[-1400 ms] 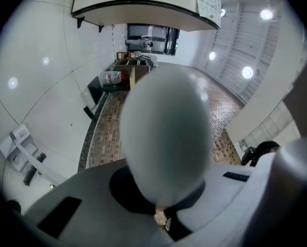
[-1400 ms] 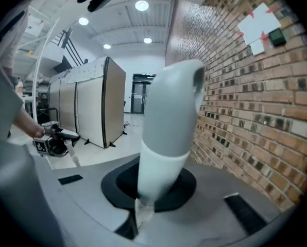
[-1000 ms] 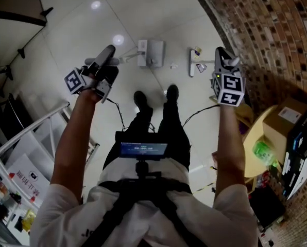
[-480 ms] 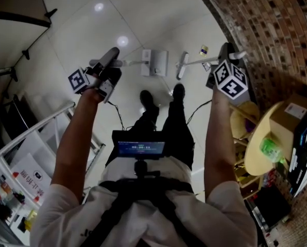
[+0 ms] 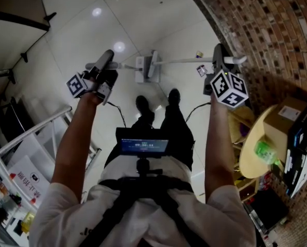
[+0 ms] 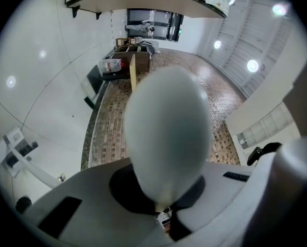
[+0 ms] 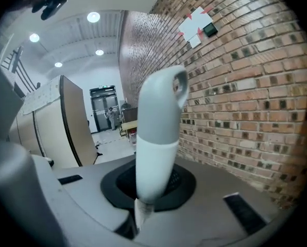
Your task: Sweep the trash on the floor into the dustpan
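White plastic dustpan (image 5: 140,69) on floor just ahead of L gripper (image 5: 104,72), clamped shut on its rounded grey handle (image 6: 166,133). R gripper (image 5: 220,60) clamped on long white broom pole (image 7: 154,153); broom head (image 5: 153,65) beside dustpan, well L of R gripper. Small trash scraps (image 5: 200,71) on floor nr R gripper.

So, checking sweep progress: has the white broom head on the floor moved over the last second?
Yes. The white broom head has swept left, from right of the person's right shoe to beside the white dustpan.
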Demonstrator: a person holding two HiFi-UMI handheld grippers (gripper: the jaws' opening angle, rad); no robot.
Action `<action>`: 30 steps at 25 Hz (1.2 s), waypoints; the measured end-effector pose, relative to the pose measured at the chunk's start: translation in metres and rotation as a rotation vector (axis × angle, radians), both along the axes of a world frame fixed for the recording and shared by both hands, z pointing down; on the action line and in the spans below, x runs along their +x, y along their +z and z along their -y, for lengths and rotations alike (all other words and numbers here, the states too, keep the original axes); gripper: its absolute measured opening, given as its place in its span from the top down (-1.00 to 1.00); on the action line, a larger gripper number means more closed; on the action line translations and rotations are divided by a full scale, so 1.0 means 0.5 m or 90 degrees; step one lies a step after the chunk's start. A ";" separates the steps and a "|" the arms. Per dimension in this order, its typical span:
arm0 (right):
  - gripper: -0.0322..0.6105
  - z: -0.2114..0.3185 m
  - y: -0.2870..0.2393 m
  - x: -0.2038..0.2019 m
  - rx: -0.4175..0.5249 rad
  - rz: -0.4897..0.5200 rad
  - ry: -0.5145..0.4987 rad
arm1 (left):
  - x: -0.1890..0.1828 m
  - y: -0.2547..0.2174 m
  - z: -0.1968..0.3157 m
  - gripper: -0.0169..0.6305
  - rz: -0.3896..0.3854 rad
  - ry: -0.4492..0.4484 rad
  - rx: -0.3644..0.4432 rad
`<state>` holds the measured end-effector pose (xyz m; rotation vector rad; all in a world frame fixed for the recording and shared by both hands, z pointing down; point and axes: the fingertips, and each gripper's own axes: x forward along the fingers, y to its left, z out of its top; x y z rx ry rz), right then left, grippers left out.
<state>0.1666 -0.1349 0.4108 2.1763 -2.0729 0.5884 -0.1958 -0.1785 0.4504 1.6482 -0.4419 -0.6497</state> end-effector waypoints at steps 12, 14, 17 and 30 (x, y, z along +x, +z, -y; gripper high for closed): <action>0.86 0.092 -0.075 0.285 -0.014 -0.114 -0.028 | 0.117 -0.018 0.057 0.95 -0.002 -0.079 0.009; 0.86 0.118 -0.077 0.341 -0.023 -0.148 -0.042 | 0.164 -0.019 0.074 0.95 -0.001 -0.078 0.008; 0.86 0.159 -0.076 0.421 -0.039 -0.199 -0.063 | 0.239 -0.020 0.106 0.95 -0.001 -0.075 0.005; 0.84 0.208 0.149 0.563 -0.145 -0.164 -0.048 | 0.489 0.014 0.163 0.95 0.065 0.016 -0.041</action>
